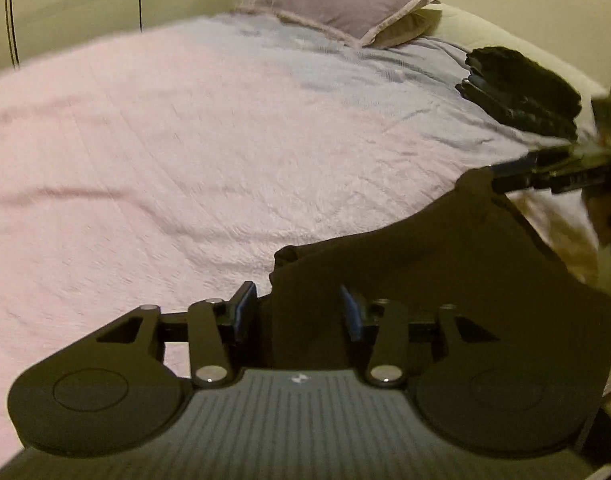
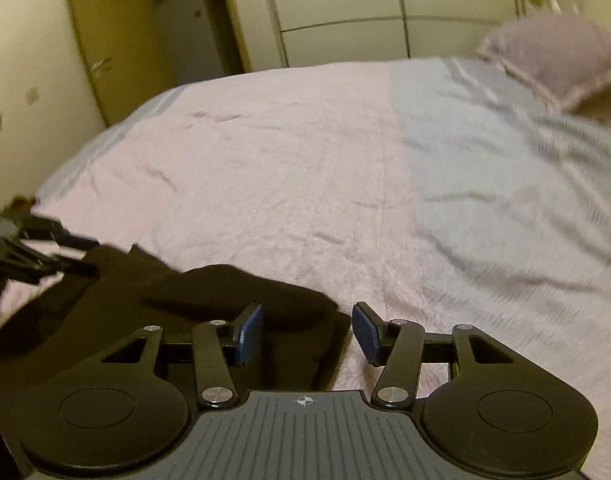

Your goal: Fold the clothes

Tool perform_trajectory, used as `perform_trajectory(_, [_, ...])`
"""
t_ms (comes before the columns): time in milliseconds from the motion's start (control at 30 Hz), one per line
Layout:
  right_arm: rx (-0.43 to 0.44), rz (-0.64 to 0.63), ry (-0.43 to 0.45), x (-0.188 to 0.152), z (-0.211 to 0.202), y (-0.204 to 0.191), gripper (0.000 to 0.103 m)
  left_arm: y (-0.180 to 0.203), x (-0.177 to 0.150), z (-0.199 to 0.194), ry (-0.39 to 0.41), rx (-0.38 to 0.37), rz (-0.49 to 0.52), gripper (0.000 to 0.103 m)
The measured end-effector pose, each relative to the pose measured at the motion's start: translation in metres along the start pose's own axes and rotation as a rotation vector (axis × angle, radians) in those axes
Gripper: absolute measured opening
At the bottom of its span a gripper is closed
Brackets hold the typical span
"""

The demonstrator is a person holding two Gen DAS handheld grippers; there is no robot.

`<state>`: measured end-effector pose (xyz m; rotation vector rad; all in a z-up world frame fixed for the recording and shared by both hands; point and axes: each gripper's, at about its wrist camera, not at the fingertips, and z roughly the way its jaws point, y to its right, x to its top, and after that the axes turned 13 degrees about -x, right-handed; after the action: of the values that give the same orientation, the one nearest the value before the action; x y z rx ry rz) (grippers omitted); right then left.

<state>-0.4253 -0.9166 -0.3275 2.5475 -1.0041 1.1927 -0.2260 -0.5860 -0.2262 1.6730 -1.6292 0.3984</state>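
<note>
Dark garment (image 1: pixel 425 280) between left gripper (image 1: pixel 301 312), seemingly unpinched.

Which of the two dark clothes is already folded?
The black bundle on the far side of the bed, below the pillow. The other dark garment lies loose and spread out by the tools.
</note>
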Motion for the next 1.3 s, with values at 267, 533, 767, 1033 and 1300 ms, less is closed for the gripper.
perform_trajectory(267, [0.038, 0.054, 0.064, 0.007, -0.011, 0.006, 0.003, -0.008, -0.002, -0.022, 0.077, 0.009, 0.037, 0.005])
perform_trajectory(533, [-0.011, 0.045, -0.029, -0.001, 0.029, 0.008, 0.003, -0.025, -0.012, 0.007, 0.037, 0.040, 0.005, 0.006])
perform_trajectory(767, [-0.157, -0.082, 0.017, 0.003, -0.026, -0.019, 0.005, -0.023, -0.012, -0.031, 0.013, 0.173, 0.004, 0.016])
perform_trajectory(1033, [0.017, -0.167, 0.086, -0.038, -0.092, -0.101, 0.070, 0.065, -0.038, -0.085, 0.048, 0.124, 0.139, 0.016])
perform_trajectory(1300, [0.058, -0.221, -0.030, -0.083, -0.072, -0.130, 0.070, 0.094, -0.087, -0.049, -0.101, 0.070, 0.193, 0.012])
